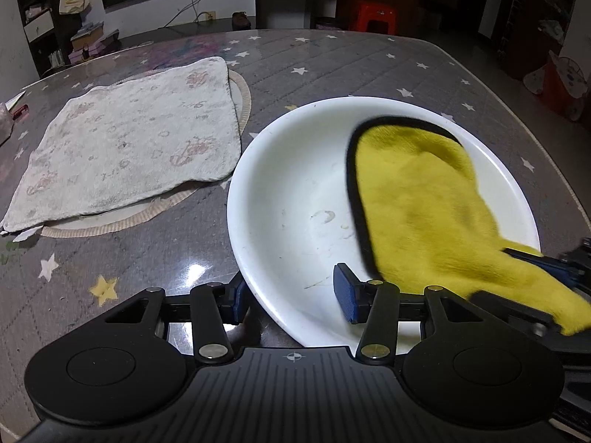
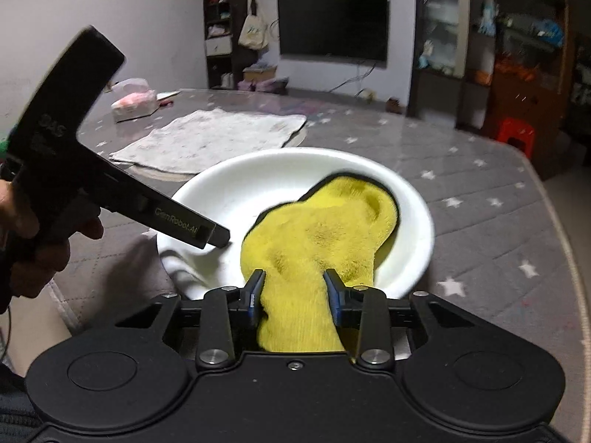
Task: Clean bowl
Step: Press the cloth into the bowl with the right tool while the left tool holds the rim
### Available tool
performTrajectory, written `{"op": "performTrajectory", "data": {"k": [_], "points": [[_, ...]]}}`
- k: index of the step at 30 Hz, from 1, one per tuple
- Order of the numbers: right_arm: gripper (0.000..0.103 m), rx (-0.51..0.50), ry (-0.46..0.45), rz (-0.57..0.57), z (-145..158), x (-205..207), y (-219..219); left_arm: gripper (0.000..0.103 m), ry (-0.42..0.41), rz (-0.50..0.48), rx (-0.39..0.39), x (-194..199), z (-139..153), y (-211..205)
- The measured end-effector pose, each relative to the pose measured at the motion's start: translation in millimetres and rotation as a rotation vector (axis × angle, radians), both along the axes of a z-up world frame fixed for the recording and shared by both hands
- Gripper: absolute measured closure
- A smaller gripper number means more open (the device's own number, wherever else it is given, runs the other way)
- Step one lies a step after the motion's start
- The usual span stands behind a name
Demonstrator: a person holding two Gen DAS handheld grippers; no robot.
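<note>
A white bowl [image 1: 295, 184] stands on the grey star-patterned table; it also shows in the right wrist view [image 2: 236, 188]. Faint smears mark its inside. My left gripper [image 1: 291, 295] straddles the bowl's near rim, one finger outside and one inside, with the jaws wide apart. My right gripper [image 2: 293, 295] is shut on a yellow cloth with a black edge [image 2: 325, 232], which lies spread inside the bowl. The cloth also shows in the left wrist view [image 1: 424, 206], blurred. The left gripper's body [image 2: 66, 170] reaches to the bowl's left rim.
A pale printed towel [image 1: 125, 147] lies on a round mat [image 1: 243, 99] at the left of the bowl. A tissue pack [image 2: 135, 101] sits at the table's far left. The table edge [image 1: 517, 110] curves close behind the bowl on the right.
</note>
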State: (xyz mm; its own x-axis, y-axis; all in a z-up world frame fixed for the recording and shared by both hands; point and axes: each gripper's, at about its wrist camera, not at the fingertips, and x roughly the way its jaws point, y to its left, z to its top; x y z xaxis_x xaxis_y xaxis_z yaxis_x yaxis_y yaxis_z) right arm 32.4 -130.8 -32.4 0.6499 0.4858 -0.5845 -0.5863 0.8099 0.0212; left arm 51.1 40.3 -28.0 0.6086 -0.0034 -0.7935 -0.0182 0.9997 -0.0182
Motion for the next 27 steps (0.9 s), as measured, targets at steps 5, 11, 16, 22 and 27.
{"op": "performTrajectory", "data": {"k": [5, 11, 16, 22, 27], "points": [[0.067, -0.011, 0.024, 0.014, -5.9, 15.6, 7.7, 0.055, -0.003, -0.007, 0.002, -0.5, 0.4, 0.6], [0.067, -0.037, 0.008, 0.005, -12.8, 34.4, 11.6, 0.055, -0.008, -0.012, 0.003, -1.0, -0.3, 0.6], [0.066, -0.054, -0.001, -0.010, -13.8, 50.6, 10.0, 0.055, 0.001, -0.002, -0.005, -0.5, 0.3, 0.8], [0.066, -0.118, -0.043, -0.003, -14.5, 55.0, 10.2, 0.055, 0.024, 0.006, -0.026, -4.0, 1.9, -1.7], [0.067, -0.184, -0.087, 0.011, -13.3, 52.4, 9.3, 0.054, 0.029, 0.017, -0.024, -10.5, 2.7, -8.3]]}}
